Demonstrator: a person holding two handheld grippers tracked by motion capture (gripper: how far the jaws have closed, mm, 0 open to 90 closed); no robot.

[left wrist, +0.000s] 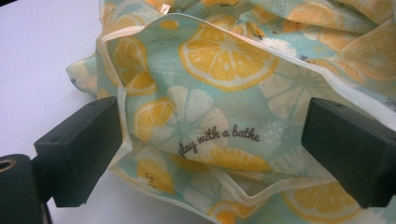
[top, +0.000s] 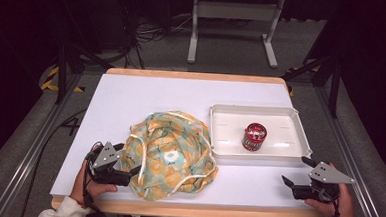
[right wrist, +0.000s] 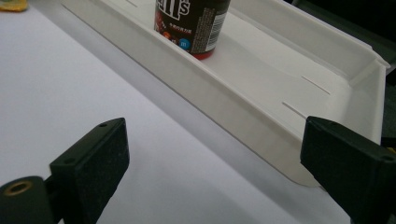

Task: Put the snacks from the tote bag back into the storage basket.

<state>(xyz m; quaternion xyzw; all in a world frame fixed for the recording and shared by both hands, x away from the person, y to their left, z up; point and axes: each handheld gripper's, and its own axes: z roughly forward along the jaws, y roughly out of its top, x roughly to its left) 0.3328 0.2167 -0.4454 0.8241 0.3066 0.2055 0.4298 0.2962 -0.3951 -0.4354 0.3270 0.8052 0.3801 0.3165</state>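
Left gripper (top: 127, 174): jaws spread wide around a fold of the crumpled lemon-print fabric bag (top: 171, 155), not clamped.
Bag: near-left of centre on the white table (top: 146, 93).
Right gripper (top: 293, 176): wide open, empty, near the white plastic tray (top: 219, 140).
Tray: holds a red-and-brown candy tub (top: 253, 136), far right.

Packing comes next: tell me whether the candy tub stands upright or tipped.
Upright: the candy tub stands on its base in the white tray, lid up.
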